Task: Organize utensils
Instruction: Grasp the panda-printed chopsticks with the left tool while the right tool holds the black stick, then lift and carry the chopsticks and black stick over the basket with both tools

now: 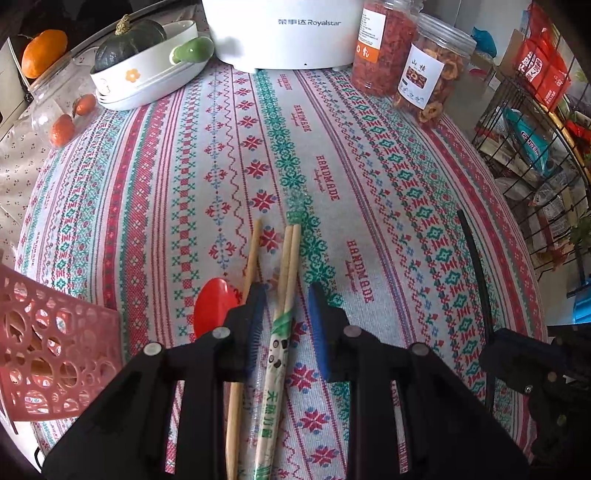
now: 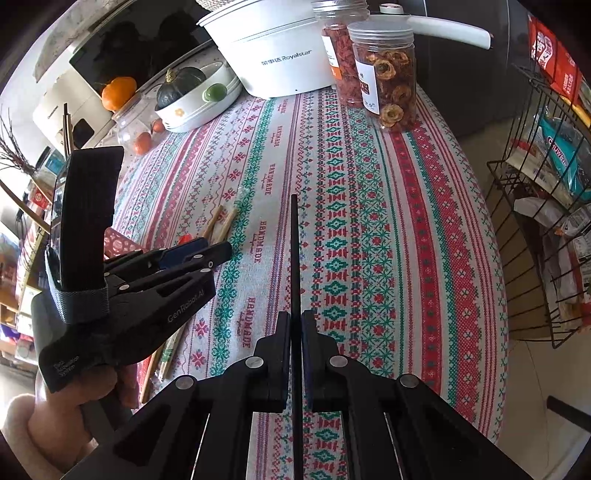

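Two hand-held black grippers work over a table covered by a red, green and white patterned tablecloth [image 1: 229,155]. The left gripper [image 1: 286,317] points steeply down with its blue-padded jaws narrowly parted; a pair of bamboo chopsticks in a green-printed paper sleeve [image 1: 279,332] runs between them, and the pads do not visibly press on it. Just left of that pair lies a single bare wooden chopstick [image 1: 250,258], passing under the left finger, with a red plastic spoon bowl [image 1: 211,306] beside it. A pink perforated plastic basket [image 1: 55,343] sits at the near left. The right gripper [image 2: 295,325] is clamped tight on a thin black chopstick [image 2: 294,254] that sticks out forward above the cloth. At the far side stand a white Royalstar cooker [image 1: 284,33] and two clear jars of dried fruit [image 1: 428,74].
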Demonstrator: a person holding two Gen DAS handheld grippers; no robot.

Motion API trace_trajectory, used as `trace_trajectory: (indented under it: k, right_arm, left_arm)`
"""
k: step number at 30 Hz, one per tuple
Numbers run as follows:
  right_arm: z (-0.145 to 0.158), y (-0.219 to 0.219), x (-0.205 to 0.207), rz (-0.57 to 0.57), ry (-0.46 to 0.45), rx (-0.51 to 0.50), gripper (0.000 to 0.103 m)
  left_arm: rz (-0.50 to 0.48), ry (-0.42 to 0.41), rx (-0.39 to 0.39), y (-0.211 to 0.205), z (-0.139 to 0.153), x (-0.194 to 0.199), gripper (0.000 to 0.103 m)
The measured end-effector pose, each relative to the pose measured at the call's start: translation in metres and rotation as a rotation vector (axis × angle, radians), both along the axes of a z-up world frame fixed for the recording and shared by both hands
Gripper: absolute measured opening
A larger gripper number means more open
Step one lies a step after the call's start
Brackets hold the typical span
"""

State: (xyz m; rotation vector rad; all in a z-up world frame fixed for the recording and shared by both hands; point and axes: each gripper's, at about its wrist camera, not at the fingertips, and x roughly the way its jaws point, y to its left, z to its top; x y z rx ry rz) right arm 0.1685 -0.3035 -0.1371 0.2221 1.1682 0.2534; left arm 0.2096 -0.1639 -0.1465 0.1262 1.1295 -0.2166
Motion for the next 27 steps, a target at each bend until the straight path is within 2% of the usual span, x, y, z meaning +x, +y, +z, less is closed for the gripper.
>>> trace_trajectory:
  k: [1,5,11,18,27]
  right_arm:
    - [0.000,0.000,0.000,-0.002,0.000,0.001,0.006]
    - [0.004,0.000,-0.003,-0.014,-0.011,0.004,0.006]
    - [0.017,0.001,-0.015,-0.035,-0.047,0.028,0.006]
    - [0.049,0.013,-0.044,-0.028,-0.143,0.050,0.006]
    - [0.097,0.044,-0.084,0.003,-0.308,0.028,0.006]
  left_arm:
    - [-0.007,0.002,0.001,0.000,0.001,-0.003,0.014]
    - [-0.029,-0.013,-0.027,0.005,0.011,-0.016,0.006]
    - [-0.082,-0.072,-0.083,0.020,0.043,-0.058,0.006]
    - [-0.135,-0.154,-0.157,0.055,0.083,-0.106,0.006]
    - [-0.144,-0.331,-0.239,0.116,0.136,-0.150,0.005]
